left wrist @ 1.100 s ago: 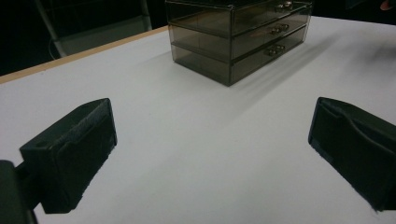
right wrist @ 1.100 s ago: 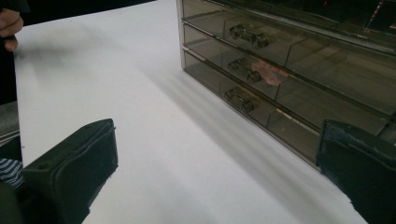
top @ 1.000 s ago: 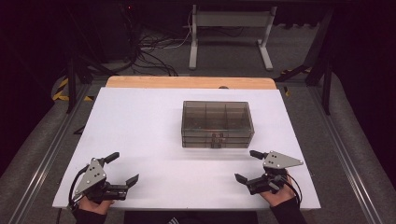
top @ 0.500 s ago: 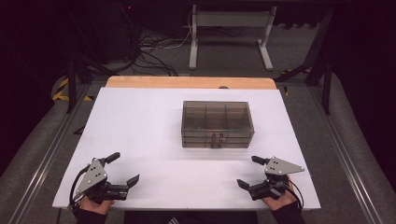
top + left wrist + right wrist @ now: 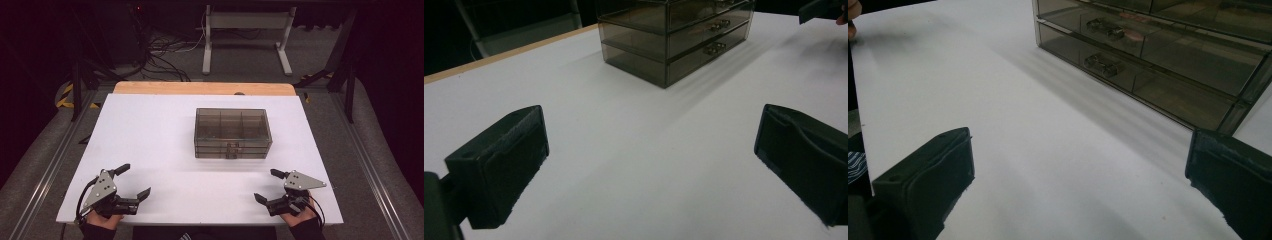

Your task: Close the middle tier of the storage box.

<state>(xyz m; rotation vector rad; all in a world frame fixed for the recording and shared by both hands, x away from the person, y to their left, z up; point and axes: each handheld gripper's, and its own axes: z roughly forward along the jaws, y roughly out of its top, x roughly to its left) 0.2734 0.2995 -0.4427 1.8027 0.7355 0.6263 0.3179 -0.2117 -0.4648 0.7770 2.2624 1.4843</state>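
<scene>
Both tools sit wide-jawed over the near edge of the white table (image 5: 150,130): the left gripper (image 5: 131,182) at the near left corner, the right gripper (image 5: 267,186) at the near right, each holding nothing and well apart from the other. The table is bare around them (a wooden strip (image 5: 200,88) runs along its far edge). Between the two and farther back stands the smoky translucent drawer box (image 5: 233,132), upright, its two stacked drawers facing the person. Each drawer front carries a small metal handle (image 5: 1102,64), and both drawers look shut.
</scene>
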